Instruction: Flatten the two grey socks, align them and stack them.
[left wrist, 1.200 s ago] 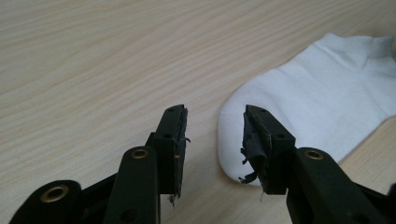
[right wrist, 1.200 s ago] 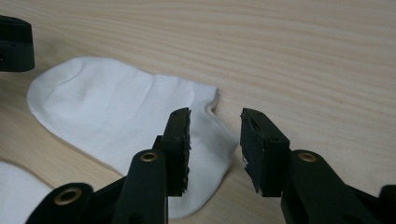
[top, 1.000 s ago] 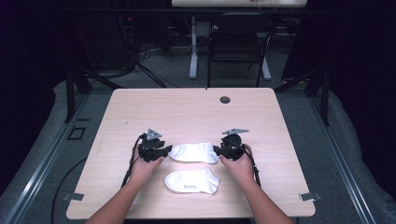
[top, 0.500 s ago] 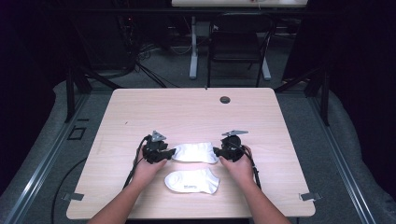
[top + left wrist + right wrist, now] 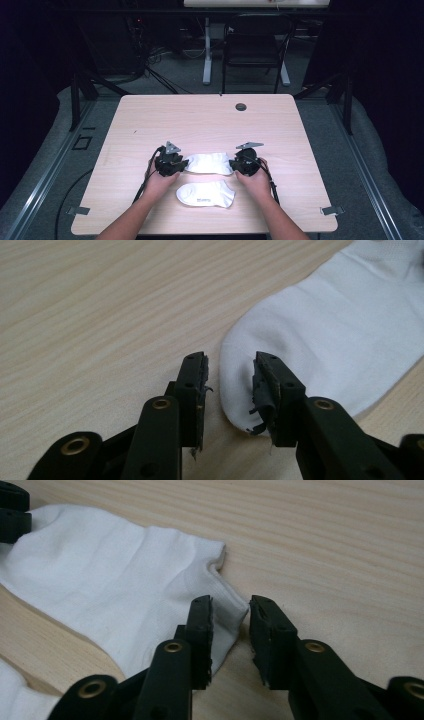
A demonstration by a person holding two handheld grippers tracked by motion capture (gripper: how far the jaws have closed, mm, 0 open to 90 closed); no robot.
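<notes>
White cotton sock [image 5: 209,163] is soft & floppy; left tongs [image 5: 229,385] closing over toe, right tongs [image 5: 230,619] closing over cuff, neither pinching yet.

High view: above, facing forward-down over table [image 5: 210,120]. Gripper views: close, low; both share far sock [image 5: 208,163].

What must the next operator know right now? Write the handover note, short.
Left gripper: jaws have just been closing around the toe end of the far sock, with a gap showing, no pinch yet.
Right gripper: jaws likewise closing around that sock's cuff end, no pinch yet.
Near sock: flat on the table, untouched.
Done: both grippers set at the far sock's ends.
Left: finish both grips, then probably lift it.
</notes>
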